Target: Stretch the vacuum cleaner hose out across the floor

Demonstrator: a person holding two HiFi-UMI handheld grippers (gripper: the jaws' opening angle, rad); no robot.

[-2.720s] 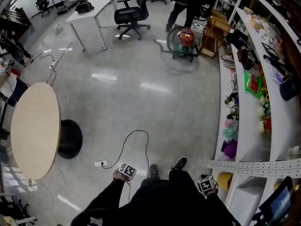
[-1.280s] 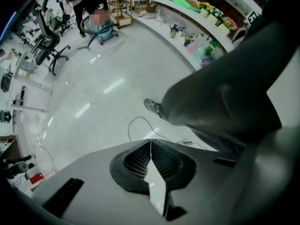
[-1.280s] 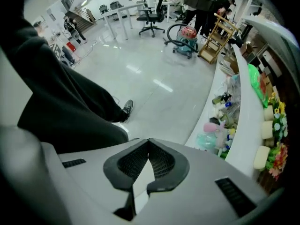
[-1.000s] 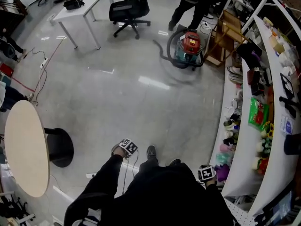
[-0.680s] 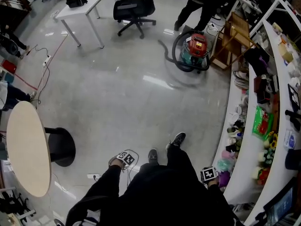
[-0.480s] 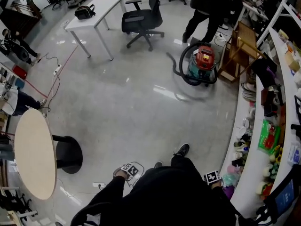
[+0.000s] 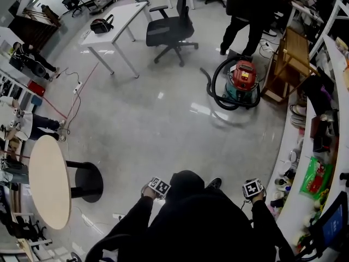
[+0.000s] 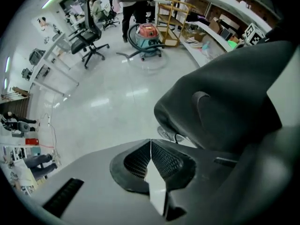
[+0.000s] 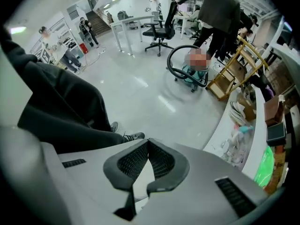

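The red and teal vacuum cleaner stands on the grey floor far ahead, its black hose coiled round it in a loop. The left gripper view shows the vacuum cleaner small and distant, with its hose trailing left. In the right gripper view the hose curls in front of it. My left gripper is shut and empty, and so is my right gripper. Both hang beside my legs, pointing down, far from the hose. The head view shows only their marker cubes.
A person stands just behind the vacuum cleaner. A black office chair and white table are at the far left, a round table near left. Curved shelves with goods line the right, beside a wooden rack.
I have walked forward across the floor, so the vacuum cleaner and chair sit closer and lower in the head view. Both grippers swung with my steps and stayed shut.
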